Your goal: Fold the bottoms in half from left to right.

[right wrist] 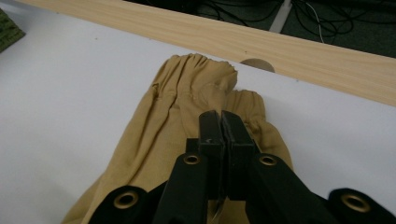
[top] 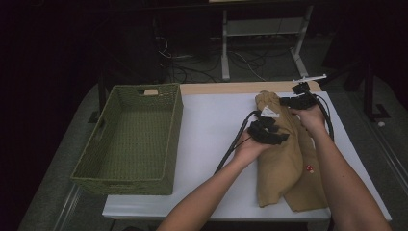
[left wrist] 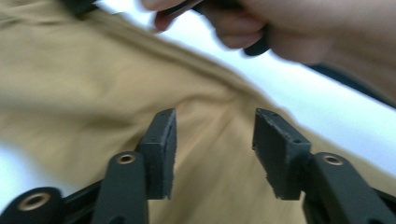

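While the tan cloth trousers [top: 284, 154] lie folded on the white counter [top: 211, 144], right gripper [right wrist: 219, 122] pinches the waistband, fingers closed; left gripper [left wrist: 212, 140] hovers open. Next, probably another fold toward the green woven basket [top: 130, 139].

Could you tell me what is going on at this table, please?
A person is handling tan trousers lying on the white table with a tool in each hand. The right tool is shut, pinching the fabric near the gathered end. The left tool hangs over the cloth with its jaws apart, gripping nothing. A green woven basket stands empty to the left.
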A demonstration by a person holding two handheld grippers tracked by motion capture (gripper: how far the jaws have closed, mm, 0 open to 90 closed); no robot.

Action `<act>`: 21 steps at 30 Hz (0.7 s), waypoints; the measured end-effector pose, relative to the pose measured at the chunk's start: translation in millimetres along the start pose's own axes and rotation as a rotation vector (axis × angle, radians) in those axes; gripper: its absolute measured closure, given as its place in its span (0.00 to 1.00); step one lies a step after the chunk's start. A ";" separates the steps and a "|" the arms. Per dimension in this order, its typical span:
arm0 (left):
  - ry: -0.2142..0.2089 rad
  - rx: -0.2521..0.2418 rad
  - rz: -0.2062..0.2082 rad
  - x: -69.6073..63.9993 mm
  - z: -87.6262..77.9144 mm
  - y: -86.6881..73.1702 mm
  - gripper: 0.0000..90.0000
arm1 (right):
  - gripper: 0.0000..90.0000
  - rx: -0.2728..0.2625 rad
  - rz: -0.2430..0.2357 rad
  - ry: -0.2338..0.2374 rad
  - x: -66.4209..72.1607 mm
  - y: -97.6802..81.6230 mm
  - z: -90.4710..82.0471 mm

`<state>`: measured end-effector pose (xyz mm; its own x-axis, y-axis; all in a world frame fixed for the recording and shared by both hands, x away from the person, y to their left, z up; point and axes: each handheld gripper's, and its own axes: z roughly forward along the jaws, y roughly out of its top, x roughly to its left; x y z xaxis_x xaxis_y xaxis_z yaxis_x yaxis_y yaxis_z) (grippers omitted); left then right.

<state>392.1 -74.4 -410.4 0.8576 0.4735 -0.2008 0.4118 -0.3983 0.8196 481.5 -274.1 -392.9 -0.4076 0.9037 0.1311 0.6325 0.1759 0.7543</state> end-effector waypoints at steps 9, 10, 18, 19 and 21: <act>0.049 0.036 0.013 15.6 -43.2 -22.6 0.35 | 0.97 0.013 0.010 -0.029 -7.8 -3.2 7.6; 0.053 0.038 0.016 16.3 -47.4 -24.9 0.33 | 0.97 0.015 0.010 -0.032 -8.2 -3.4 8.9; 0.064 0.085 0.026 17.4 -68.8 -47.4 0.19 | 0.97 0.032 0.013 -0.062 -12.0 -6.1 17.7; 0.064 0.087 0.026 17.6 -70.8 -50.5 0.18 | 0.97 0.034 0.014 -0.067 -12.8 -6.5 18.5; 0.066 0.094 0.024 17.5 -75.1 -56.8 0.16 | 0.97 0.040 0.016 -0.076 -14.2 -7.3 19.9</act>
<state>360.6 15.5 -420.2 0.8467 0.5122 -0.1440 0.4213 -0.4801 0.7694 495.8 -280.4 -413.1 -0.3466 0.9334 0.0928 0.6649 0.1747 0.7262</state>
